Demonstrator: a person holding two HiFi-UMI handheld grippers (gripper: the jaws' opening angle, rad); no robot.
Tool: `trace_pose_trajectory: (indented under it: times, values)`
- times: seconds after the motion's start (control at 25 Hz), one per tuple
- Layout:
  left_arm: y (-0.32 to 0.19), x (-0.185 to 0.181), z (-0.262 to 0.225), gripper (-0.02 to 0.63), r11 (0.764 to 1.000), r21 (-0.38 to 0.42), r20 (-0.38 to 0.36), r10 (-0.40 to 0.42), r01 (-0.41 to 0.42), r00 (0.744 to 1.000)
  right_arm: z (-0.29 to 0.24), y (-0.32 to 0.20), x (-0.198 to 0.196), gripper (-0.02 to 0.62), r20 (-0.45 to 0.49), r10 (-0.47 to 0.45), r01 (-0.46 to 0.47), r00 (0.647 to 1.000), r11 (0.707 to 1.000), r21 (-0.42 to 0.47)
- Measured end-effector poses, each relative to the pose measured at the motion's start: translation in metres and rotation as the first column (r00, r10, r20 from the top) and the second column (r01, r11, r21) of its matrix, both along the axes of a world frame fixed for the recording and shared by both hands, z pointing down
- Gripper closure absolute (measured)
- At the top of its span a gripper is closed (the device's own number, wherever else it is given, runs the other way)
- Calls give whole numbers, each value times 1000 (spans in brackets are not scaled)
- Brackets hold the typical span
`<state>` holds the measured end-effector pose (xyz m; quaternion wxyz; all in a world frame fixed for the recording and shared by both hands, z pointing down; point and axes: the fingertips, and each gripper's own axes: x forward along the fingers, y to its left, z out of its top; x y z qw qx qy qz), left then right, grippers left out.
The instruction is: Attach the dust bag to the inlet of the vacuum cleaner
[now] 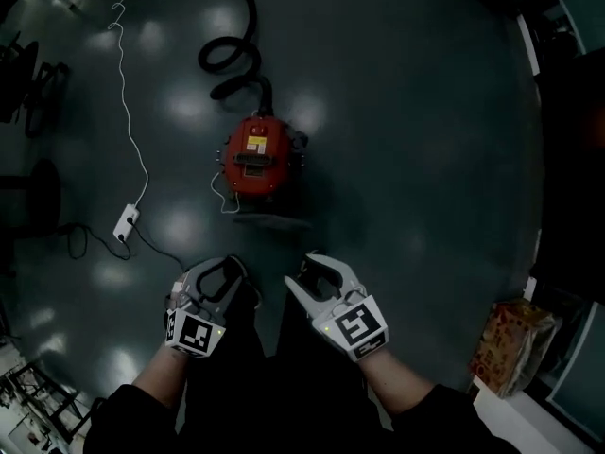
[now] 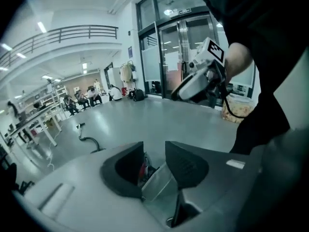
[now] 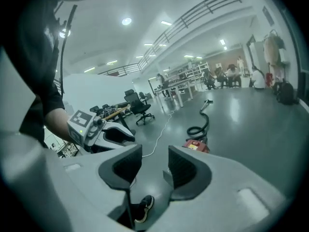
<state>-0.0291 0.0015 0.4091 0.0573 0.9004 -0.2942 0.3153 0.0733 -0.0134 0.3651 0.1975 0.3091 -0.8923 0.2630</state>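
I see one round red vacuum cleaner (image 1: 255,154) on the dark floor (image 1: 425,159), with one curly black hose (image 1: 232,60). My two tools, the left tool (image 1: 224,270) and the right tool (image 1: 307,274), hang far from it, jaws spread, holding nothing.

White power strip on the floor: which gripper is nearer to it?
Left. In the head view the left gripper is right of and below the power strip; the right gripper is farther right, past the left one.
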Motion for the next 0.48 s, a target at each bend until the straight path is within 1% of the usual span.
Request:
trace_pose_trajectory:
  times: [0.08, 0.12, 0.24, 0.36, 0.48]
  values:
    - [7, -4, -39, 459, 997, 26, -35, -65, 66, 997, -24, 11, 0, 425, 11, -18, 18, 1000, 1000, 17]
    - [13, -6, -56, 459, 996, 38, -51, -83, 85, 995, -33, 19, 1, 425, 11, -21, 21, 1000, 1000, 20]
    - [32, -13, -101, 459, 995, 56, -96, -77, 82, 992, -60, 44, -1, 425, -2, -7, 7, 1000, 999, 41]
    - [45, -39, -125, 459, 993, 78, -172, -77, 91, 982, -86, 61, -13, 425, -26, 44, -41, 999, 995, 91]
    - [52, -60, -159, 460, 985, 120, -282, -88, 126, 955, -115, 79, -27, 425, -39, 131, -124, 991, 982, 143]
